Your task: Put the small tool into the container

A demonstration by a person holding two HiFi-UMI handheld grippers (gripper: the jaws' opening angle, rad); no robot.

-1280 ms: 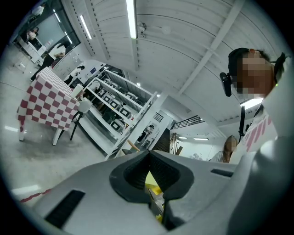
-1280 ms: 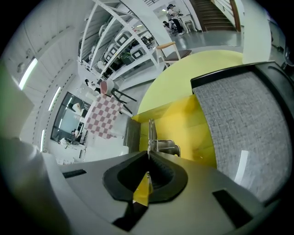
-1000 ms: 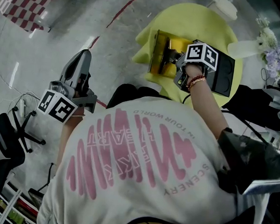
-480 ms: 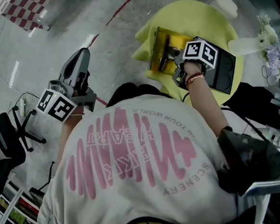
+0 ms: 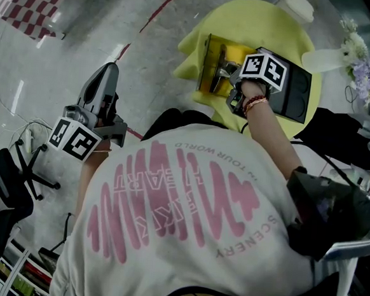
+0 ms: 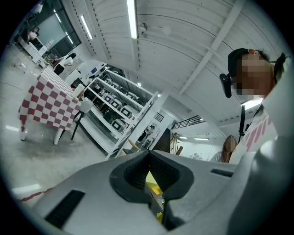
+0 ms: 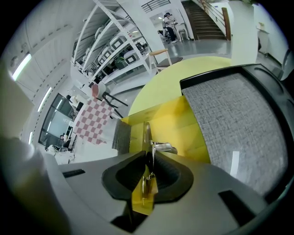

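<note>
My right gripper (image 5: 227,69) reaches down into the yellow container (image 5: 212,50) on the yellow-covered table. A small metal tool (image 7: 148,137) stands between its jaws, its free end over the container's yellow floor (image 7: 179,124). The jaws of the right gripper (image 7: 149,157) have just been opening a little, but the pads still press on the thin tool. My left gripper (image 5: 106,80) hangs out over the floor at the left, far from the table. In the left gripper view, the left gripper (image 6: 148,155) is shut with nothing in it.
A black tray with a grey mat (image 7: 234,119) lies right beside the container; in the head view this black tray (image 5: 295,95) is under my right wrist. White flowers (image 5: 358,59) and a white dish (image 5: 296,9) sit at the table's far edge. An office chair (image 5: 7,181) stands at lower left.
The right gripper has edged slightly farther over the yellow container with the tool still in it. The left gripper has not moved.
</note>
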